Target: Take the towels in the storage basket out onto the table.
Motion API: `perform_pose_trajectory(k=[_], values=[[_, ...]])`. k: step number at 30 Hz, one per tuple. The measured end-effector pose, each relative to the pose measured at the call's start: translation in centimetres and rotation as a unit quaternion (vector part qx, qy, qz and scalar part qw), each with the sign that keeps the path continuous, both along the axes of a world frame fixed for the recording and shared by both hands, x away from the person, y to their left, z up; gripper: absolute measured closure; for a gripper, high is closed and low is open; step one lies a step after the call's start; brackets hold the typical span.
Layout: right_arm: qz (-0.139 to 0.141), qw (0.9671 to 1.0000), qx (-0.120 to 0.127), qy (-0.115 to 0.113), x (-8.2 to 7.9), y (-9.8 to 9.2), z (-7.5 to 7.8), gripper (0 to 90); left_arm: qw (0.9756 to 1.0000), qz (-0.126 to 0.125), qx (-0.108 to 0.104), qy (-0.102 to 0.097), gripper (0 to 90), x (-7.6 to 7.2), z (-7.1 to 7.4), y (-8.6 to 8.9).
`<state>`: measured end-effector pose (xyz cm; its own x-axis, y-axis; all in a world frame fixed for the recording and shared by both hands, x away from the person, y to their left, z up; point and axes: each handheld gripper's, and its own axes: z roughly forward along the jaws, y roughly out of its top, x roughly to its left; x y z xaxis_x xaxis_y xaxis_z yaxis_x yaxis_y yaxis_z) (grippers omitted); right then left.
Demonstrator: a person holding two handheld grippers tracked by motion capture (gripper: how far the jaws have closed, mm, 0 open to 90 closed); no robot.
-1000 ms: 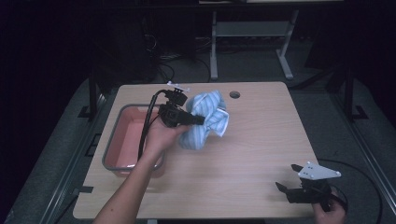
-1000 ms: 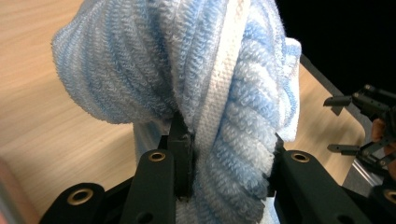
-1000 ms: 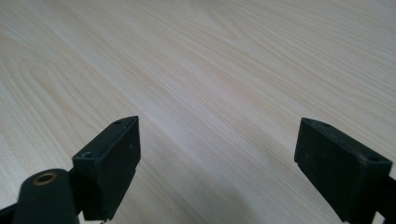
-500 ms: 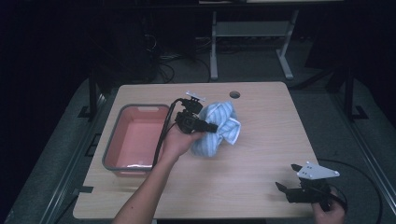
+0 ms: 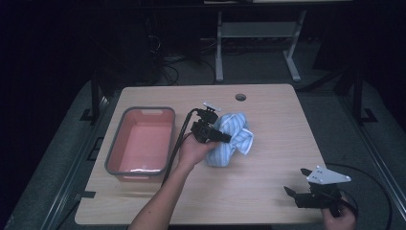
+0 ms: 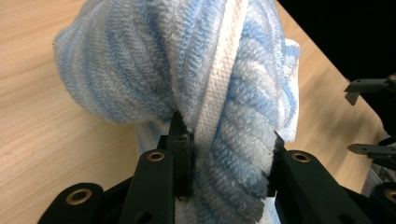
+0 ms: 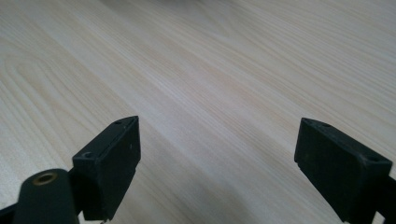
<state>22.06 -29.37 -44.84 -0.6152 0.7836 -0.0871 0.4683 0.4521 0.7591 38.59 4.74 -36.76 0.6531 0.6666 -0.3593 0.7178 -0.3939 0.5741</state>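
Observation:
A bunched blue-and-white striped towel [image 5: 235, 139] lies on the wooden table [image 5: 277, 124] near its middle. My left gripper [image 5: 226, 139] comes in from the towel's left and is shut on a thick fold of it. In the left gripper view the terry cloth [image 6: 187, 70] bulges up between and above both black jaws of that gripper [image 6: 224, 135]. My right gripper [image 5: 294, 182] rests low at the table's front right corner, jaws wide apart. In its own view the right gripper [image 7: 217, 140] has only bare wood between its fingers.
A pink tub with a grey rim [image 5: 139, 111] stands at the table's left, just left of my left hand. A round cable hole [image 5: 241, 97] sits near the far edge. The right gripper's tips [image 6: 369, 116] show far off in the left gripper view.
My left gripper has carried the towel rightward and down, away from the tub's edge, and the cloth now rests on the table. The right gripper has stayed put.

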Motion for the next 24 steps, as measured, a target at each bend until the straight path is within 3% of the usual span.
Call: perform_pose_trajectory(k=[7,9,16,24], values=[[0.000,1.0000,0.003,0.005,0.2,0.0,-0.1,13.9,0.9999,0.009,0.002,0.007,66.6,0.4,-1.2,-0.4],[0.002,1.0000,0.003,0.004,0.2,0.0,-0.1,13.9,0.9999,0.001,0.004,0.017,66.2,0.7,-1.8,-0.8],[0.010,0.9999,0.002,0.005,0.3,0.1,-0.3,13.9,0.9997,0.000,0.009,0.022,66.0,0.8,-3.1,-1.5],[0.015,0.9998,0.003,0.009,0.5,0.3,-0.5,13.9,0.9991,-0.005,0.033,0.027,63.8,1.0,-4.9,-2.6]])
